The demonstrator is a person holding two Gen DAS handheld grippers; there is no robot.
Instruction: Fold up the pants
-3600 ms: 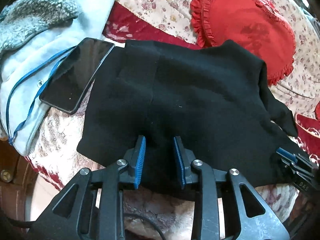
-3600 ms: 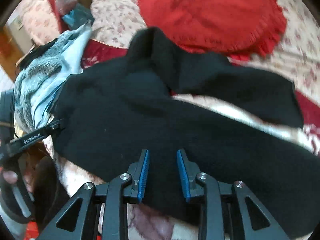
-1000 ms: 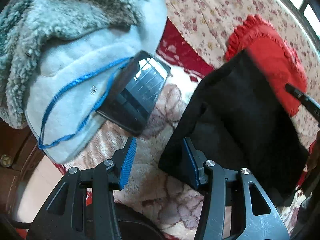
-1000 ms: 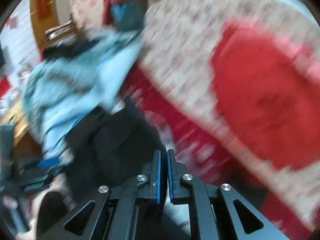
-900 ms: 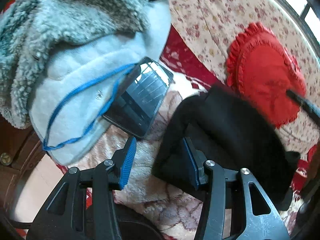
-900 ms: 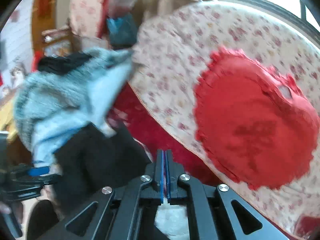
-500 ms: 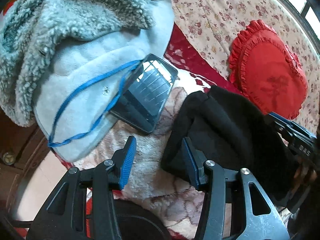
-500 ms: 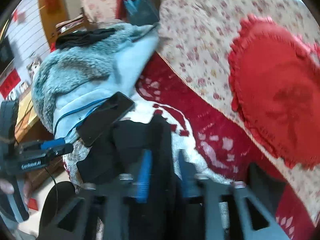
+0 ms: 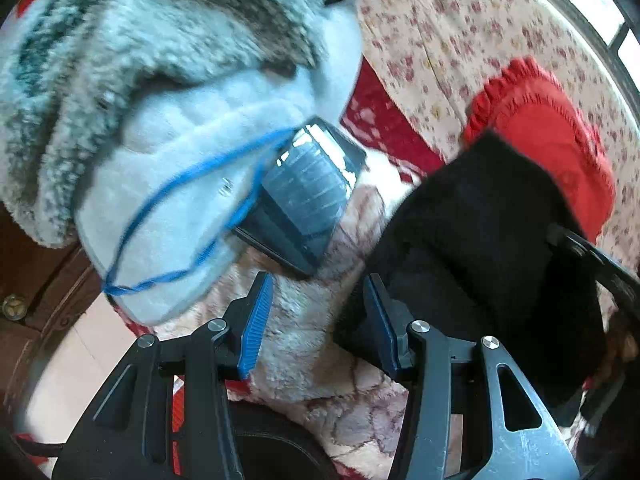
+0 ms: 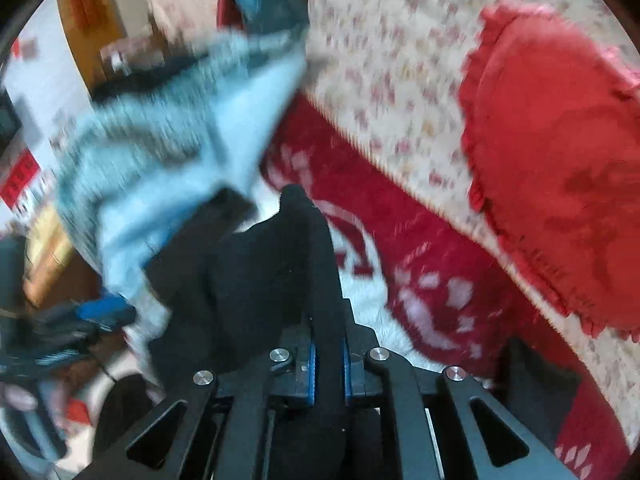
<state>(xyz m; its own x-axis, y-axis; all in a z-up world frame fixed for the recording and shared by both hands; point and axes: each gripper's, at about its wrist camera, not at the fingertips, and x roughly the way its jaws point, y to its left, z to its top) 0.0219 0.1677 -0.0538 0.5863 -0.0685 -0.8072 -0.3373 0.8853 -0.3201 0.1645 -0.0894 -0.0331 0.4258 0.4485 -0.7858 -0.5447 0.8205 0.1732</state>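
- Left gripper [image 9: 316,320]: jaws spread wide, released, nothing between the blue pads [image 9: 256,320]. It hangs over the pale plush blanket [image 9: 320,360] at lower centre of the left wrist view.
- Black pants [image 9: 480,256]: bunched in a dark heap at right centre of the left wrist view, lying on the blanket. Their near edge sits against the outer side of the right-hand finger, not between the pads.
- Right gripper [image 10: 328,368]: clenched on a fold of the pants [image 10: 256,280]; black cloth runs up between the blue pads at lower centre of the right wrist view. Frame is motion-blurred.
- Right gripper also shows as a black frame at the right edge of the left wrist view, over the pants.
- Phone [image 9: 304,200]: dark screen, centre of the left wrist view, resting partly on the light blue fleece jacket [image 9: 160,160], just beside the pants.
- Blue cord [image 9: 168,188] loops across the jacket.
- Red heart cushion [image 9: 552,128]: upper right, behind the pants, on the floral cover [image 9: 432,40].
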